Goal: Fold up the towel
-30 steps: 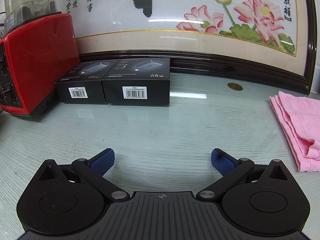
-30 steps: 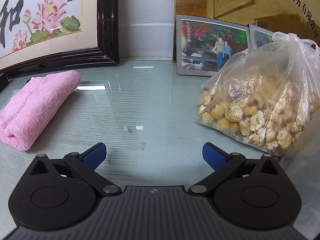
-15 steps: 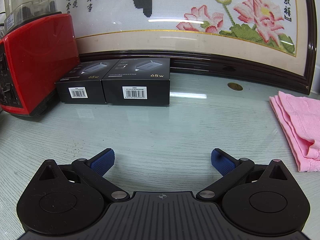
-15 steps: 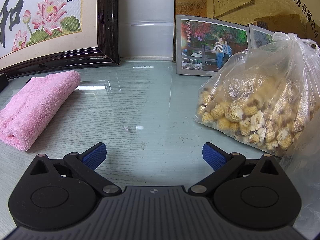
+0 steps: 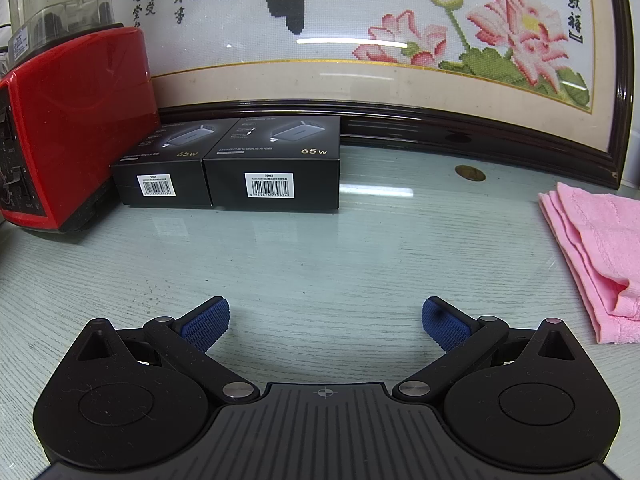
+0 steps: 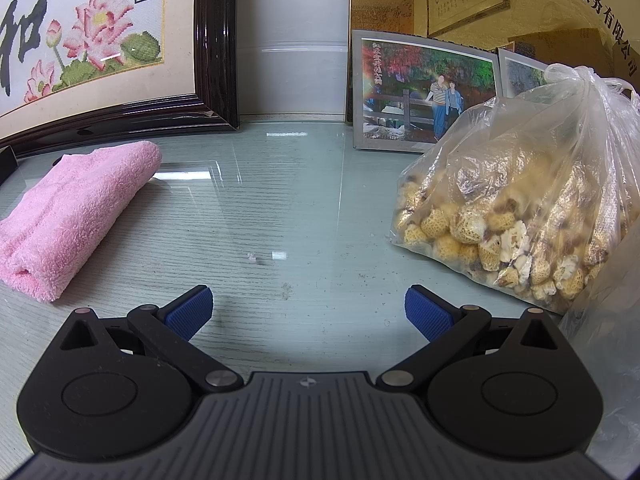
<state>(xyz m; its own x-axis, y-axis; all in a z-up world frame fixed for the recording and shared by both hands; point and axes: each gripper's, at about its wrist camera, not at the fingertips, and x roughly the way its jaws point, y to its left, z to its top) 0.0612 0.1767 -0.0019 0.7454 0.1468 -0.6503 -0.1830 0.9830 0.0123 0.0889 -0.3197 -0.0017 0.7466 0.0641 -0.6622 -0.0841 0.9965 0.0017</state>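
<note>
A pink towel (image 5: 596, 252) lies folded in several layers on the glass table top, at the right edge of the left wrist view. It also shows in the right wrist view (image 6: 68, 212), at the left, as a thick folded bundle. My left gripper (image 5: 325, 326) is open and empty, low over the table, to the left of the towel. My right gripper (image 6: 308, 314) is open and empty, low over the table, to the right of the towel. Neither gripper touches the towel.
Two black charger boxes (image 5: 228, 164) and a red appliance (image 5: 68, 128) stand at the back left. A framed lotus embroidery (image 5: 360, 40) leans along the back. A clear bag of dried goods (image 6: 520, 216) and a framed photo (image 6: 424, 92) stand on the right.
</note>
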